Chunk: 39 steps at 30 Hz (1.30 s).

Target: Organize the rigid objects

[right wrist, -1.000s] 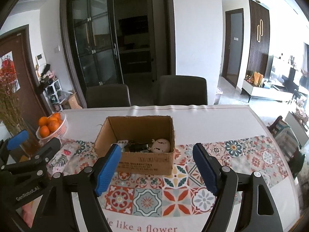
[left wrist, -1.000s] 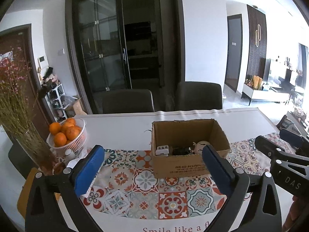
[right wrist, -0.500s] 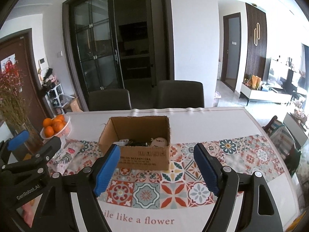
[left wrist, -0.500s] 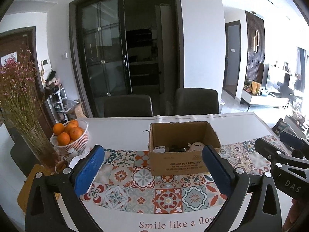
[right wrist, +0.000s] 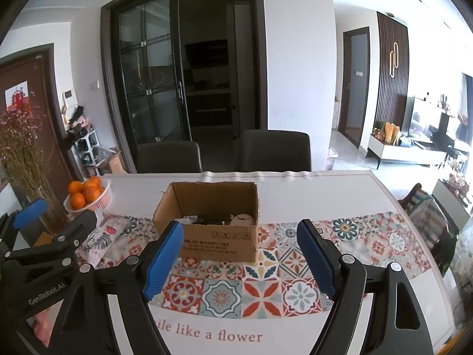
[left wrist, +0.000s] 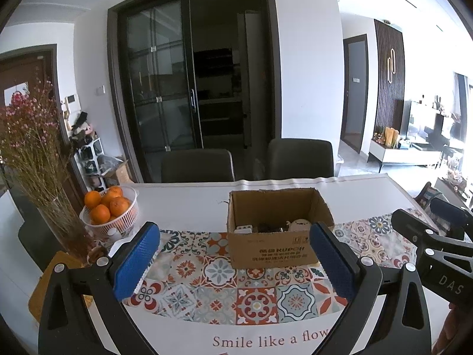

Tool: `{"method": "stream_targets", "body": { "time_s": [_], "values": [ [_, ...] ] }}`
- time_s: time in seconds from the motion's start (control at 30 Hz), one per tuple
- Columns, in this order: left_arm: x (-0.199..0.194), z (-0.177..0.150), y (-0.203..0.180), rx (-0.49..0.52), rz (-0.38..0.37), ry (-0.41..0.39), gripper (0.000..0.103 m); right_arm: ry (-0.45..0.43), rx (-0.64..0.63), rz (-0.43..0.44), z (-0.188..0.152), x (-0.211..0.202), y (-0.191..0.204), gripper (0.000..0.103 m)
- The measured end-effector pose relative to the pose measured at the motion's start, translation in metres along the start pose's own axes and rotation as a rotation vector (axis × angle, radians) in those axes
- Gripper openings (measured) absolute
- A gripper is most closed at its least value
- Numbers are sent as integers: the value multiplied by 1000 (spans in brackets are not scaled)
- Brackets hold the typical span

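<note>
box (right wrist: 218,230) sat mid-table on the tiled runner (right wrist: 260,293), small items inside | left gripper (left wrist: 236,259) and right gripper (right wrist: 241,261) both stood wide and empty, short of box | advice: approach from above, take one item at a time, avoid box walls

From where I sit, both my left gripper (left wrist: 235,261) and right gripper (right wrist: 241,260) show bright blue dimpled pads on black frames. The box (right wrist: 210,222) is plain brown cardboard with dark print on its front. Under it the tablecloth (right wrist: 295,195) is white, crossed by a band of tile patterns in red, orange, teal and navy (flowers and stars, mostly), with maroon lettering along the near edge. I see oranges (left wrist: 106,204) in a white basket (left wrist: 118,224), pink dried flowers (left wrist: 26,136), and dark grey chairs (right wrist: 275,151).
</note>
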State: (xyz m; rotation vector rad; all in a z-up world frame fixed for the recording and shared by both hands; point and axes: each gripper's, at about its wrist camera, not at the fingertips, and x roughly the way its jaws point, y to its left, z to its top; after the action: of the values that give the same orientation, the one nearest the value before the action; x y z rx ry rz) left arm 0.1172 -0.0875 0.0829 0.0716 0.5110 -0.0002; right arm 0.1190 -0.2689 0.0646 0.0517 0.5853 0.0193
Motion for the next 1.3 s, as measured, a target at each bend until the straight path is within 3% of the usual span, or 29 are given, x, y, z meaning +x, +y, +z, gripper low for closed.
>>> {"method": "stream_targets", "body": {
  "time_s": [1.3],
  "values": [
    [-12, 9, 4, 2, 2, -33, 103, -20, 0, 16, 2, -8, 2, 80]
  ]
}}
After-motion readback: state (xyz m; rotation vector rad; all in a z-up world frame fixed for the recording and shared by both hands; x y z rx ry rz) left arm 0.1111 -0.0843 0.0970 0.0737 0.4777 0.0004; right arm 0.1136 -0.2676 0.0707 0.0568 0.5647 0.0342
